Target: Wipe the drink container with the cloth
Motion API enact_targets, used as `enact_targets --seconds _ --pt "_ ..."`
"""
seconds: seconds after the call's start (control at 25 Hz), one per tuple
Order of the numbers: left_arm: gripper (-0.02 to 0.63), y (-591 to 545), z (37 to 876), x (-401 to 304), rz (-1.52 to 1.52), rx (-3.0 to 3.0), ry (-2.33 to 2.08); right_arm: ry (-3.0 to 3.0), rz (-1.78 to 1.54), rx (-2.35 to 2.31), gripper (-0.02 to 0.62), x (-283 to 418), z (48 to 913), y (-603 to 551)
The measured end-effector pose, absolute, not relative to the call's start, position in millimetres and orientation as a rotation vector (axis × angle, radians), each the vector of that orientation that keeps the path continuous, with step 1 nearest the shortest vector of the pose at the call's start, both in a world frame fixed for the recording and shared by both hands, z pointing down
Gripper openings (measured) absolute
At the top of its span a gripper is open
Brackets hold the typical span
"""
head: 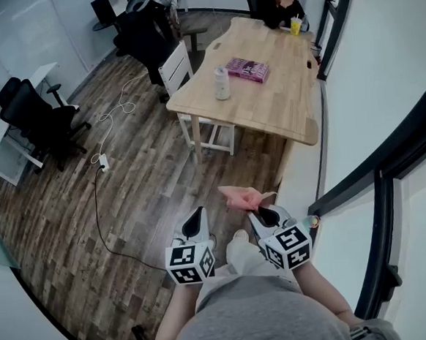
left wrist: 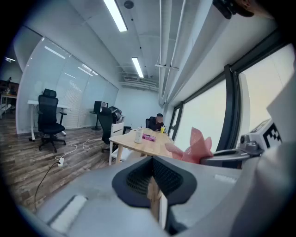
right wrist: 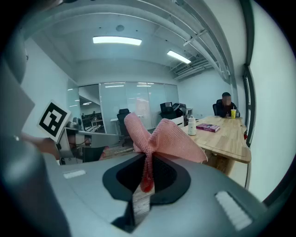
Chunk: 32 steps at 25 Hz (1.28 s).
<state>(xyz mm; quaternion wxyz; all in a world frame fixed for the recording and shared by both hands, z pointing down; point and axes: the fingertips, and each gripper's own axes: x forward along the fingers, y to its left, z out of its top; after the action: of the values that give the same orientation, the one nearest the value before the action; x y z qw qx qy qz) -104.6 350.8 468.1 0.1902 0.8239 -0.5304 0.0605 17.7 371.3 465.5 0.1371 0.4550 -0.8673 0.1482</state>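
Office floor (head: 138,201); cloth (right wrist: 171,139) between right tongs (right wrist: 145,178)

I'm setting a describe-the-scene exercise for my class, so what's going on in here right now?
A person stands on the wood floor, some way from the wooden table, with tongs in each hand. The right tongs are clamped on a pink cloth that bunches above the jaws. The left tongs are shut and empty. The white drink container stands on the table beside a pink book, so wiping has not begun. Another person sits at the far end.
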Motion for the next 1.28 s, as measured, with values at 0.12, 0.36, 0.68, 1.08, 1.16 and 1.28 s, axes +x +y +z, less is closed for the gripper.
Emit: enact_targets --seconds 0.12,0.36,0.68,1.08,1.16,1.28 --pt "0.003 358 471 -109 0.174 2.301 -1.5 -2.505 0.438 1.306 0.025 16 469 378" --pt "0.003 356 471 -117 0.172 2.293 -1.504 -2.507 0.438 1.296 0.025 10 469 373" --pt "0.003 351 473 -126 0.173 2.288 -1.509 -2.508 0.436 1.268 0.025 0 472 365" --pt "0.003 342 473 -144 0.174 2.283 -1.503 -2.521 0.459 1.277 0.028 -18 469 352" --pt "0.003 340 474 -147 0.177 2.278 -1.502 -2.525 0.467 1.27 0.028 -22 469 350" --pt "0.003 336 477 -151 0.182 2.271 -1.503 -2.532 0.476 1.256 0.028 -27 471 345"
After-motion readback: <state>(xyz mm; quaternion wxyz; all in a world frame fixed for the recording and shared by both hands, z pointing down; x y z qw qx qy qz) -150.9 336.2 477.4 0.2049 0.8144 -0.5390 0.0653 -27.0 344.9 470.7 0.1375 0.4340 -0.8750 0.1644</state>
